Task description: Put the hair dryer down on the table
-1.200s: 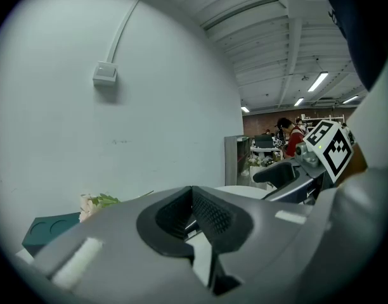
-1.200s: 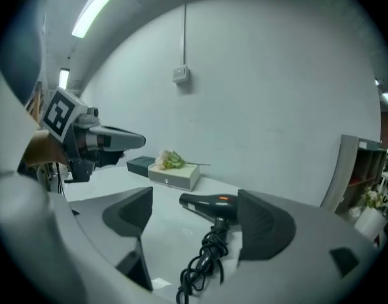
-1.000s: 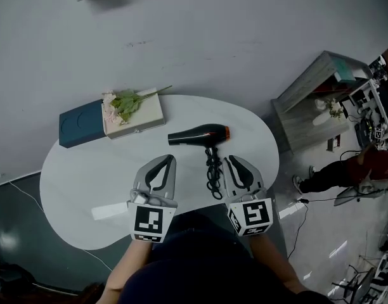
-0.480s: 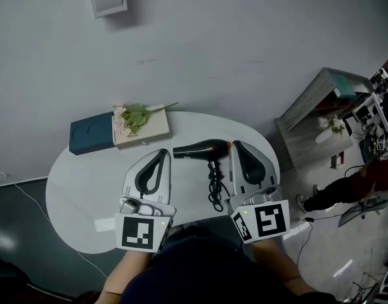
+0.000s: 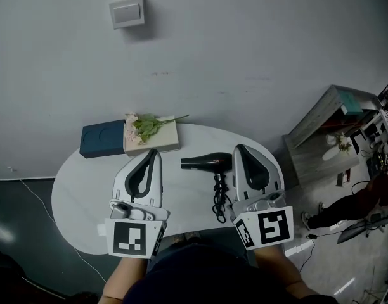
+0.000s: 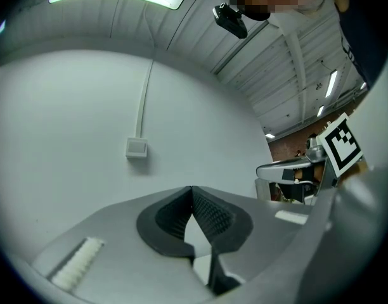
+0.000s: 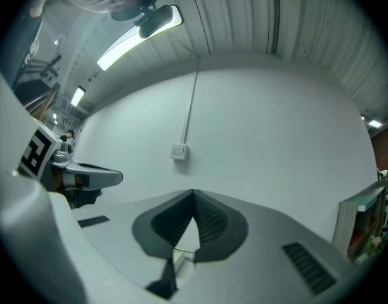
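The black hair dryer (image 5: 206, 163) with an orange rear ring lies on its side on the white table (image 5: 80, 195), its coiled black cord (image 5: 219, 198) trailing toward me. My left gripper (image 5: 154, 152) is held above the table to the dryer's left, my right gripper (image 5: 239, 148) just to its right. Neither touches it. Both point level at the wall. In the left gripper view the left gripper (image 6: 192, 190) has its jaws met at the tips with nothing between them. The right gripper (image 7: 193, 193) looks the same in its own view.
A dark blue box (image 5: 100, 139) and a beige box (image 5: 157, 141) topped with flowers (image 5: 142, 124) sit at the table's far edge. A wall switch (image 5: 127, 11) is on the grey wall. A grey cabinet (image 5: 327, 122) and a person (image 5: 365, 198) are at the right.
Both grippers have risen off the table and tipped up to level beside the dryer. The dryer and cord lie where they were. The head view has tilted up the wall.
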Demonstrator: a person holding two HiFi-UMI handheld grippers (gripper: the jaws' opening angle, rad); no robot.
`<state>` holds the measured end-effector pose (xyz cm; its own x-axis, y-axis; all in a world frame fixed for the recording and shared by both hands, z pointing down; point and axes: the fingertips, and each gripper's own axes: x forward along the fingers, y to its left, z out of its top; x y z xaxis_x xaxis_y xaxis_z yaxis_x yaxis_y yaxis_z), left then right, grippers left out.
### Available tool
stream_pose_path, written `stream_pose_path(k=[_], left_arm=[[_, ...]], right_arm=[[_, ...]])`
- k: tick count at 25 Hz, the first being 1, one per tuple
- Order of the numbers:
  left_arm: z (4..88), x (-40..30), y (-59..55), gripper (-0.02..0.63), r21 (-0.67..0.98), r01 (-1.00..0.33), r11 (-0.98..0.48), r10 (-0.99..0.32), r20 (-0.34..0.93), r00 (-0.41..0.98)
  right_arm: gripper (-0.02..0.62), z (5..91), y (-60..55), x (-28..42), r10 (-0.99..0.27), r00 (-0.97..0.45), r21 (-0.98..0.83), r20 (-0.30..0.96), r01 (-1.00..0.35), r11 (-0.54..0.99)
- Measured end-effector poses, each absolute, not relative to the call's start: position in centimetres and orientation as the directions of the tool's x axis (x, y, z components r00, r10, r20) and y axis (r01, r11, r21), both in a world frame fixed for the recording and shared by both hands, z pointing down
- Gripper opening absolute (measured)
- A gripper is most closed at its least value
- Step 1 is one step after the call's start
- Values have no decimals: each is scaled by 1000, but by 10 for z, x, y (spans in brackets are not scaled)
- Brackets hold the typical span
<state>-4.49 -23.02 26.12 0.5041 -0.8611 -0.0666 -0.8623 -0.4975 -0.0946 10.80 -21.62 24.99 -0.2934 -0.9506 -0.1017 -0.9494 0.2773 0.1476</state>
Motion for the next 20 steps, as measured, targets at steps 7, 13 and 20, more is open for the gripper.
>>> stream_pose_path(k=[7,13,20], left_arm=[[265,-39,-224,12,-99,-871,-481,-870,-68,488],[273,-36,-215,12,-90,-886,-455,-883,-85,462],[281,-36,-211,12,-86,-894,-441,-889,-95,448]], right_arm=[[11,254,-216,113,-943,-318,137,-99,-943,303],[11,267,-209,122,-938,-334,136,-92,-937,321],[11,277,-204,129,-940,-329,126,-93,-940,316]])
